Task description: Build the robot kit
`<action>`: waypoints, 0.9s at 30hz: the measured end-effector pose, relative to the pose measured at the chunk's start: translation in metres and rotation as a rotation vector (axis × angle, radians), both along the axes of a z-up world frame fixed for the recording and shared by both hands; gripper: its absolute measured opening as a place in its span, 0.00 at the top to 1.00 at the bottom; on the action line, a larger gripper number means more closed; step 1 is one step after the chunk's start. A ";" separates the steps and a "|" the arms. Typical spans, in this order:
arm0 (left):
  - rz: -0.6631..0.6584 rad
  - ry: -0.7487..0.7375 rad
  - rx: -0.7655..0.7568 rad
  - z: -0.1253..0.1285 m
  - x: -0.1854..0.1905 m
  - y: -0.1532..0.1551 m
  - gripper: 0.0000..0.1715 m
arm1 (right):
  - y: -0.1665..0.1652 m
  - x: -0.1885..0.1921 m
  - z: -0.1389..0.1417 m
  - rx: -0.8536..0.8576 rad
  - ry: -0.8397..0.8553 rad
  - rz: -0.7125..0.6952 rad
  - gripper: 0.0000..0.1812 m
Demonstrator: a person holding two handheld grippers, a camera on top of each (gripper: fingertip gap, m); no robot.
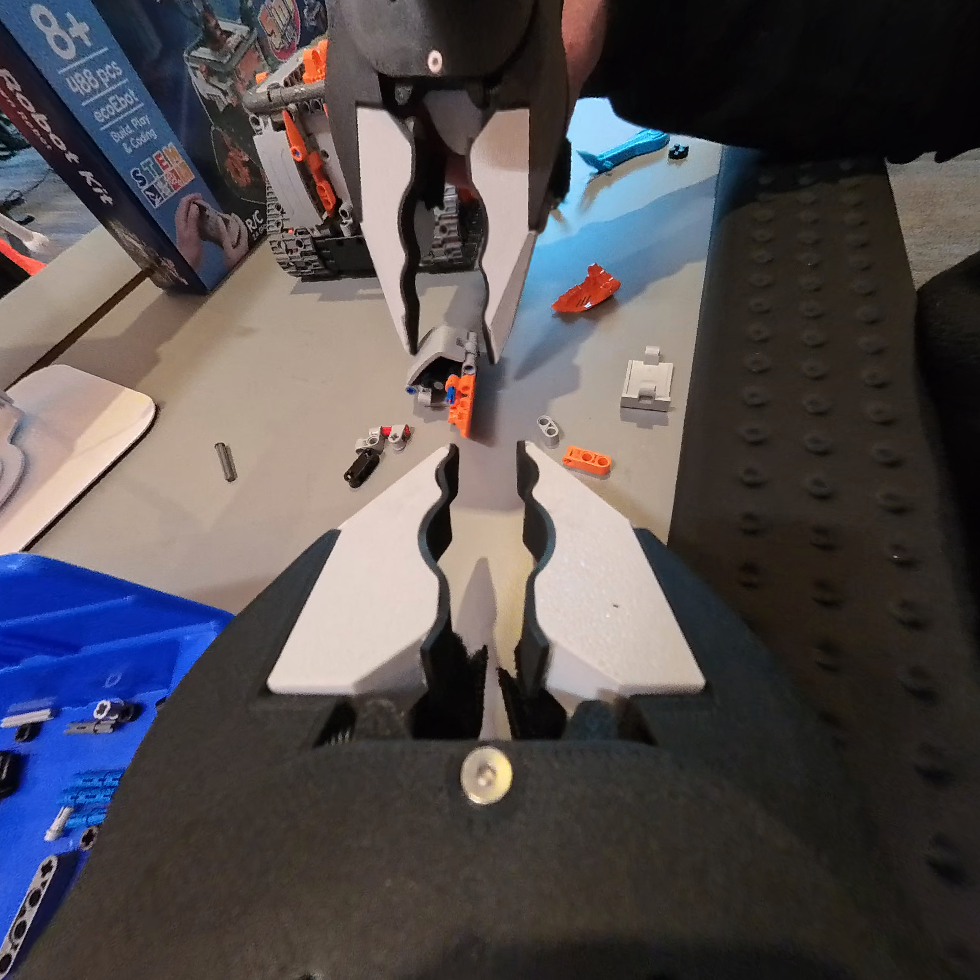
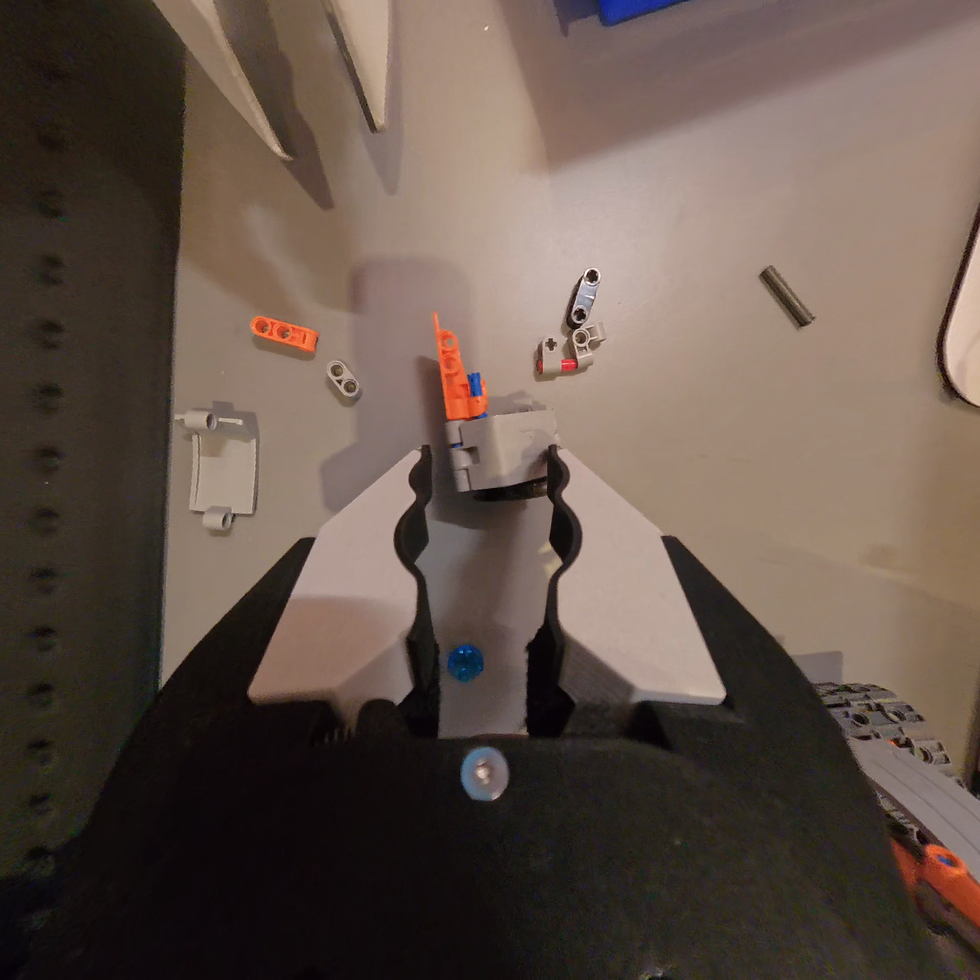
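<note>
1. Grey block sub-assembly [image 2: 498,451], with an orange beam [image 2: 453,379] projecting forward, sits pinched between the right gripper [image 2: 488,451] fingertips, apparently just above the grey tabletop [image 2: 689,477].
2. Left gripper [image 1: 485,451] faces it with fingers parted, holding nothing, tips near the beam, seemingly presented for access.
3. Around lie 1 orange 3-hole beam [image 2: 285,335], 1 grey hinged plate [image 2: 222,466] and 1 dark axle [image 2: 786,304].
</note>
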State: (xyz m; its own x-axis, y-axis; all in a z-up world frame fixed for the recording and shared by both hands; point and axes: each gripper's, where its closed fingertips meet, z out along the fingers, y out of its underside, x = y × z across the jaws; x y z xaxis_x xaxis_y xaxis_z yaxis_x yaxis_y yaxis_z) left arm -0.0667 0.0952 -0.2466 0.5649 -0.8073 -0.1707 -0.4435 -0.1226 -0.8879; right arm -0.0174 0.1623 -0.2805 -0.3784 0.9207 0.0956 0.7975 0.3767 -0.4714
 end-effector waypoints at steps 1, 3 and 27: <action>0.000 -0.001 0.000 0.000 0.000 0.000 0.89 | 0.000 0.000 -0.002 0.005 -0.007 -0.003 0.77; 0.000 -0.010 0.003 0.002 0.000 0.000 0.89 | 0.001 -0.001 -0.003 0.008 -0.009 -0.006 0.77; 0.375 0.917 -0.656 0.007 -0.267 0.022 0.65 | -0.008 -0.005 -0.015 -0.021 -0.008 -0.024 0.76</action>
State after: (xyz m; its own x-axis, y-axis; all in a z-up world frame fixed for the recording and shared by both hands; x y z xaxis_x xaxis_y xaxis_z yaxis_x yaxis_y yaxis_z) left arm -0.3342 0.1171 -0.2398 0.6671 -0.7014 -0.2510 -0.7203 -0.6933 0.0233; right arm -0.0220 0.1543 -0.2958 -0.3569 0.9313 0.0731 0.8100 0.3475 -0.4724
